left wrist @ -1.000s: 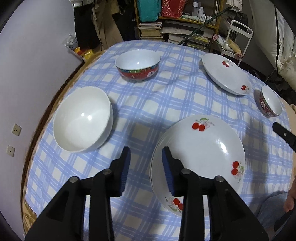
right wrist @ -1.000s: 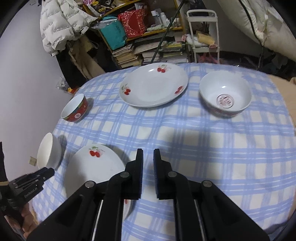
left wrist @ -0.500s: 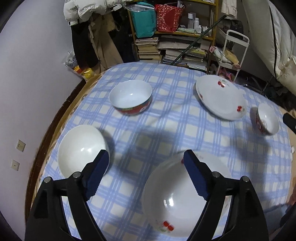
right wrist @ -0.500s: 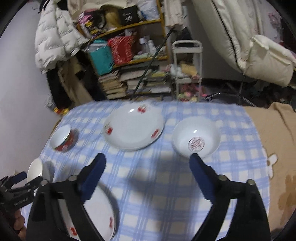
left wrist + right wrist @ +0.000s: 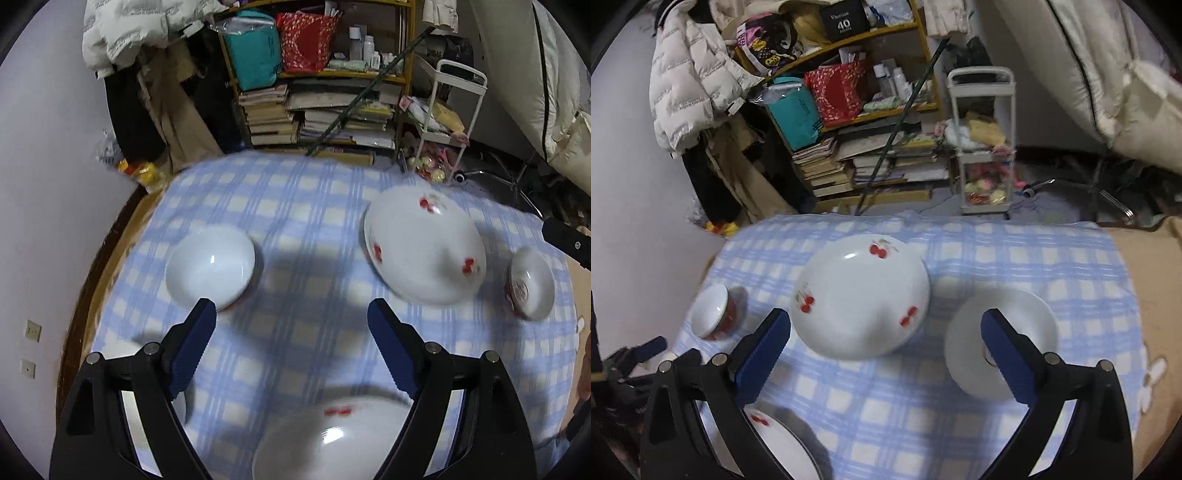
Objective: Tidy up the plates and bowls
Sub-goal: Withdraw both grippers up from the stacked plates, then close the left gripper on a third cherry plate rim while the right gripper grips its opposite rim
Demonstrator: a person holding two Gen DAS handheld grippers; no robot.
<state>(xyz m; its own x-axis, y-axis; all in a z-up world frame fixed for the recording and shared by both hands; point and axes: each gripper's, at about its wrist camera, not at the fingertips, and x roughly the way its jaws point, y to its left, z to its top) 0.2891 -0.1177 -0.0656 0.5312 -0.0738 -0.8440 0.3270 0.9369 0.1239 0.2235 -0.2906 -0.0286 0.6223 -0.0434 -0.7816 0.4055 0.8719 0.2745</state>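
On the blue checked tablecloth point(image 5: 303, 229) stand two white cherry plates and several bowls. My left gripper point(image 5: 291, 325) is open and empty, above the cloth between a red-sided bowl point(image 5: 210, 267) and the far cherry plate point(image 5: 424, 251). The near cherry plate point(image 5: 332, 446) lies below it. A small red bowl point(image 5: 530, 282) is at the right. My right gripper point(image 5: 886, 339) is open and empty, over the far cherry plate point(image 5: 860, 299), with a white bowl point(image 5: 1001, 339) behind its right finger, a red-sided bowl point(image 5: 716, 312) at the left and the near cherry plate point(image 5: 775, 443) below.
A plain white bowl point(image 5: 155, 402) is partly hidden behind my left gripper's left finger. Beyond the table stand a cluttered bookshelf point(image 5: 325, 92) and a white trolley point(image 5: 986, 147). A wall point(image 5: 48, 184) runs along the left. A brown blanket point(image 5: 1156, 314) lies at the right.
Both grippers have opened wide from nearly shut. Both have lifted and tilted upward, so the dishes have slid lower in each view and more of the room shows.
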